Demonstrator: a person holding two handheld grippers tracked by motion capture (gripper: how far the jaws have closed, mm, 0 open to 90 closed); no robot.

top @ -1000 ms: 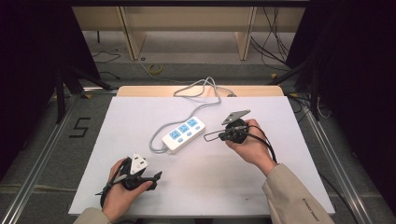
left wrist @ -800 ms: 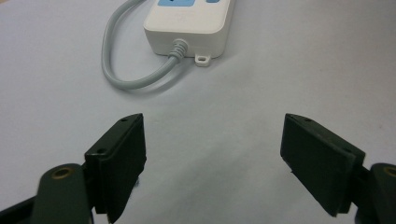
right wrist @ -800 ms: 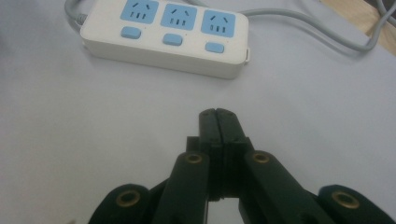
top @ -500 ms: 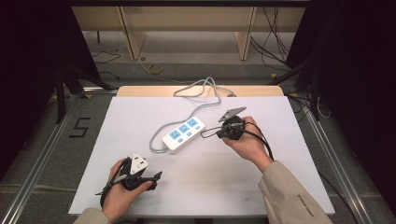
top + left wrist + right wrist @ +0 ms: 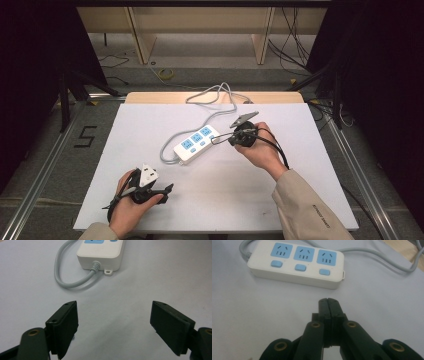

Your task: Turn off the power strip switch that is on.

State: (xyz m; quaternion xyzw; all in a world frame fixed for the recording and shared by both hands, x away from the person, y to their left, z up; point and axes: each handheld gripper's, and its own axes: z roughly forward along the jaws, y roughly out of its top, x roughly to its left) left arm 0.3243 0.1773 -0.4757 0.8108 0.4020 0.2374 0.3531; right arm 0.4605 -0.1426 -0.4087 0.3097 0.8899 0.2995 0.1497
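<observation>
A white power strip [image 5: 196, 143] lies mid-tabletop [image 5: 320, 165]. The right tongs [image 5: 216, 139], jaws pressed together and empty, are pointed at its near end by an extended forearm. The left tongs [image 5: 167, 189], spread wide, are held low near the front edge, well apart.

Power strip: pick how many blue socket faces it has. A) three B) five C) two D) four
A: the right gripper view shows the power strip with three blue socket faces in a row, each with a blue button beside it.
</observation>
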